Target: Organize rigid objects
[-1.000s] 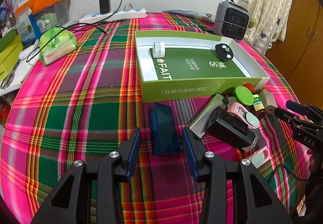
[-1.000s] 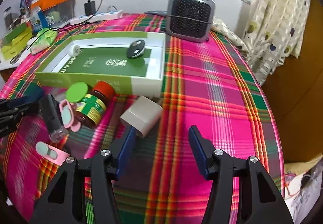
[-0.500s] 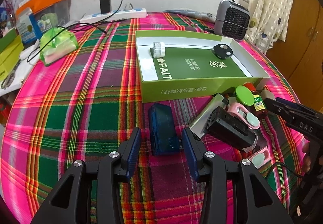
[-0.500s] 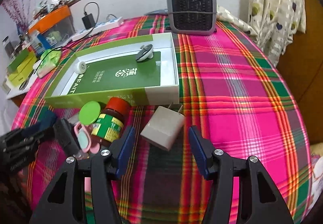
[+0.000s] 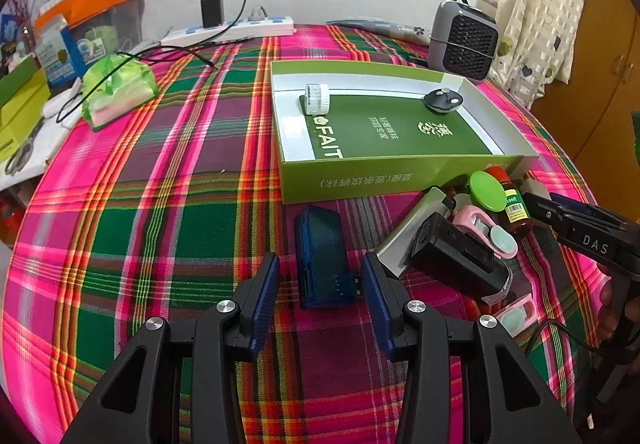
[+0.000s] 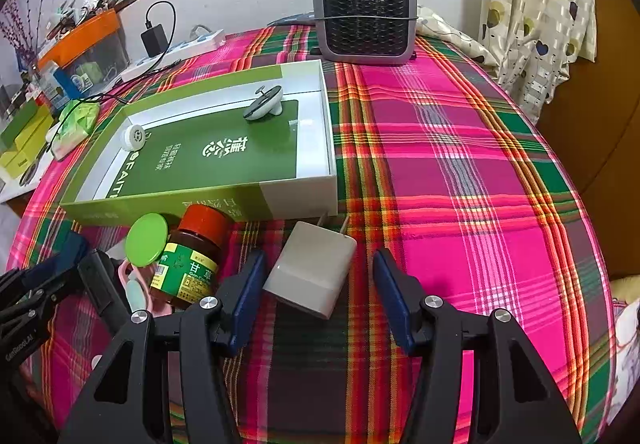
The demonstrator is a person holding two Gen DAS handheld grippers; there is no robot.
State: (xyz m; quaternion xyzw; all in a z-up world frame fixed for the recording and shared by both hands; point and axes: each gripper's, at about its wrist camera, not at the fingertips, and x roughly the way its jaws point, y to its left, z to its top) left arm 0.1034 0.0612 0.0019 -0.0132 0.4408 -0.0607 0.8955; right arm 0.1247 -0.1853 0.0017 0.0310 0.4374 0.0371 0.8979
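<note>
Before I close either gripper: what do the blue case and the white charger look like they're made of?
Blue case: looks like translucent hard plastic, glossy; inner details show faintly through the shell.
White charger: looks like opaque matte plastic, smooth, with rounded edges; two metal prongs stick out toward the green box, which looks like printed cardboard.

Black-framed hand-held gripper — blue ribbed pads, silver screws, white lettering, perhaps "DAS".
</note>
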